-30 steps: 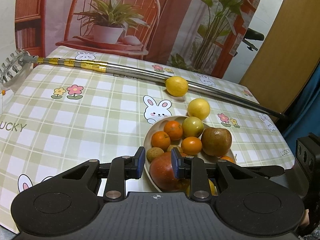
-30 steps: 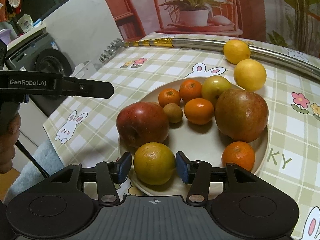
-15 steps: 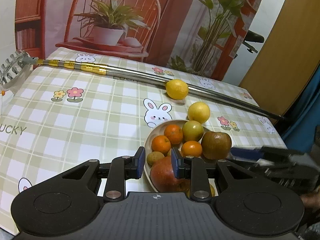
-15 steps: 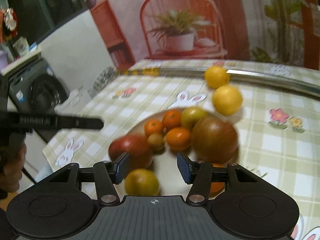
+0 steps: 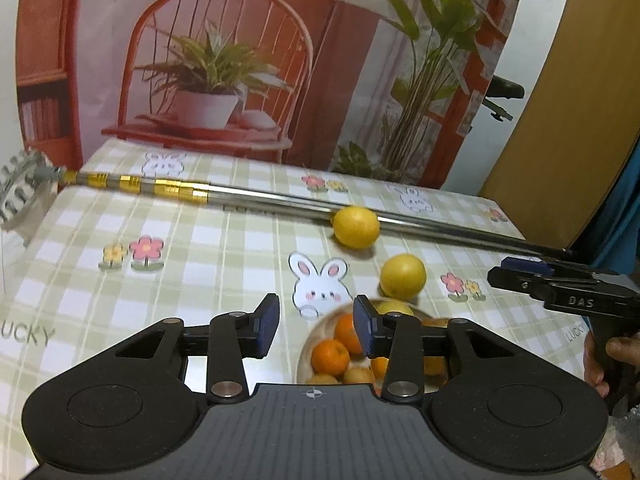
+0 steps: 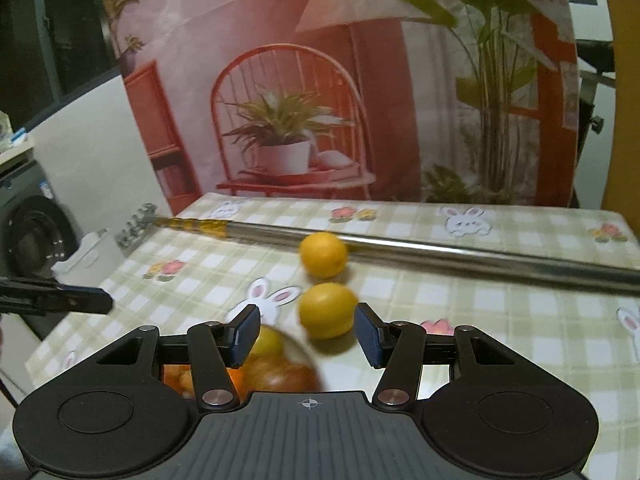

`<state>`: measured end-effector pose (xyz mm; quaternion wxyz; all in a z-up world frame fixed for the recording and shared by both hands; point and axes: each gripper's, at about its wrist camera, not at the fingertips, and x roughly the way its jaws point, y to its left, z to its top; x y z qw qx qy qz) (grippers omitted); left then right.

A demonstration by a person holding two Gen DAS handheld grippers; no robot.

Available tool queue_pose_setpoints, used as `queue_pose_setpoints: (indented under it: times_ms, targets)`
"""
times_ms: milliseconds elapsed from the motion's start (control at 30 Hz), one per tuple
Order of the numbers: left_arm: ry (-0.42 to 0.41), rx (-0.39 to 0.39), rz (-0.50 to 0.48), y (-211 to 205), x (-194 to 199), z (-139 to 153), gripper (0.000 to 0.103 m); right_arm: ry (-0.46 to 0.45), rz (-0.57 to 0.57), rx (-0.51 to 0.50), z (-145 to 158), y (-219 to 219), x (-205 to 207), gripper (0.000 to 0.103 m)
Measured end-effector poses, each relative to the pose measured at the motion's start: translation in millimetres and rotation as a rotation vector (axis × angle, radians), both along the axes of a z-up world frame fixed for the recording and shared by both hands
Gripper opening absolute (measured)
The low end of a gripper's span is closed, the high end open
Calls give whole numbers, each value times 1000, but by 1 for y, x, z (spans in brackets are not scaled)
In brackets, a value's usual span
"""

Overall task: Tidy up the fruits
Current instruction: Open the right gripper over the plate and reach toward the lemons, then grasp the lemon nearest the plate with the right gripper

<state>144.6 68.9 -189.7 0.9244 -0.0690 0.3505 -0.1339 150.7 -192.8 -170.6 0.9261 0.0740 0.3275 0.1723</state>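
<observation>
Fingers of the right gripper [image 6: 306,334] stand spread, empty, a smooth yellow lemon [image 6: 328,310] just beyond them. The left gripper [image 5: 316,330] is likewise spread, its right finger covering part of the plate [image 5: 310,346] (contents blurred, count uncertain). Two lemons lie off the plate; the farther lemon [image 5: 356,227] touches the metal pole [image 5: 248,196].

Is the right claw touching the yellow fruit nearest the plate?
Apart. In the right wrist view the right claw stands open around the yellow fruit, with tablecloth showing between each finger and the fruit.
</observation>
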Motion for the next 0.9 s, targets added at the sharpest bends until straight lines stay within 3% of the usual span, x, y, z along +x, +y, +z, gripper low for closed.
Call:
queue_pose_setpoints:
  times_ms: [200,333,567,900]
  targets:
    - [-12,4,-9,-1,20,-1,43,12,-4,-42,-14,-2,32,50]
    - [-9,10,-19,-3,32,-3,43,53,10,-14,-32,3,57,51]
    - [8,9,-40,-6,51,-9,43,113,31,11,-55,15,92,62]
    - [44,-12,-52,-8,65,-19,43,222,42,25,-84,29,118,65]
